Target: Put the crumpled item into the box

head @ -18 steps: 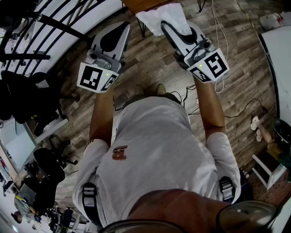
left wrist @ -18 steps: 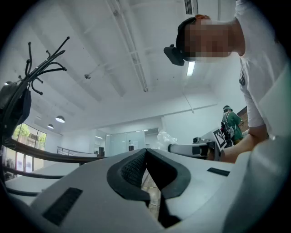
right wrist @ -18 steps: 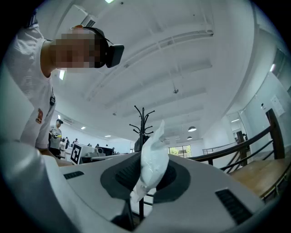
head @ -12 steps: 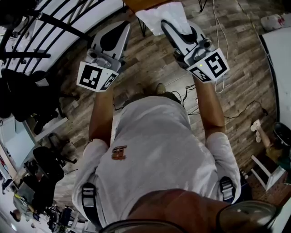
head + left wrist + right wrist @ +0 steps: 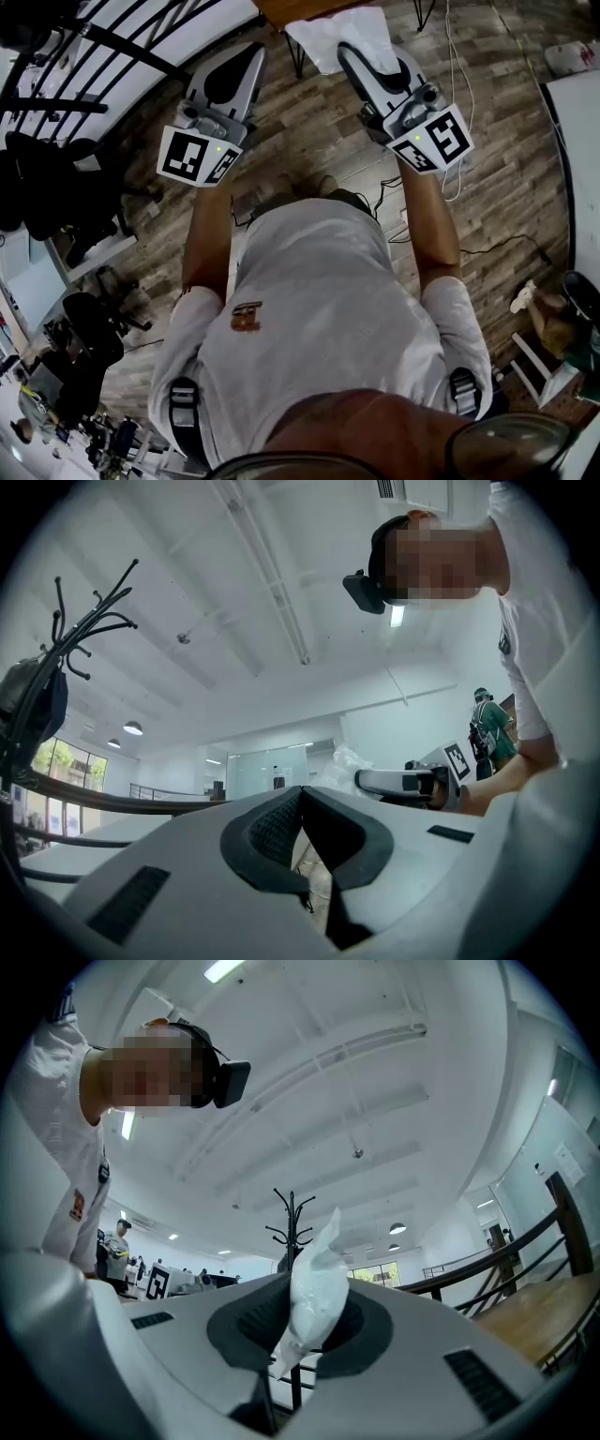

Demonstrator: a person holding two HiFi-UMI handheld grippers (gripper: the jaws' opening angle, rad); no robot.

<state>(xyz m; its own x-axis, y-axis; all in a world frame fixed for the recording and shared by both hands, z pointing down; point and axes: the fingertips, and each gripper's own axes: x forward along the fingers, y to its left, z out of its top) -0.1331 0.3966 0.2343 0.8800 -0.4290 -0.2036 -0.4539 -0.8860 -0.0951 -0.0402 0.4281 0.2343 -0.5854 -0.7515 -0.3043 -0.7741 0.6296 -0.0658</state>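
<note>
The crumpled item is a white plastic bag (image 5: 342, 28). My right gripper (image 5: 349, 49) is shut on it, held out in front of the person over the wooden floor. In the right gripper view the bag (image 5: 317, 1288) stands pinched between the dark pads and sticks up past the right gripper (image 5: 314, 1309). My left gripper (image 5: 255, 52) is held level beside it, on the left. Its jaws meet at the tip with nothing between them, as the left gripper view shows (image 5: 302, 794). No box can be made out with certainty.
A brown wooden surface (image 5: 300, 7) shows at the top edge, just beyond the bag. Black railing (image 5: 112, 47) runs at the upper left and cables (image 5: 450, 84) lie on the floor at right. A coat rack (image 5: 292, 1213) stands ahead. A white table edge (image 5: 577, 122) is at far right.
Only the head camera has drifted a little. Both grippers keep their places, and the bag stays in the right jaws.
</note>
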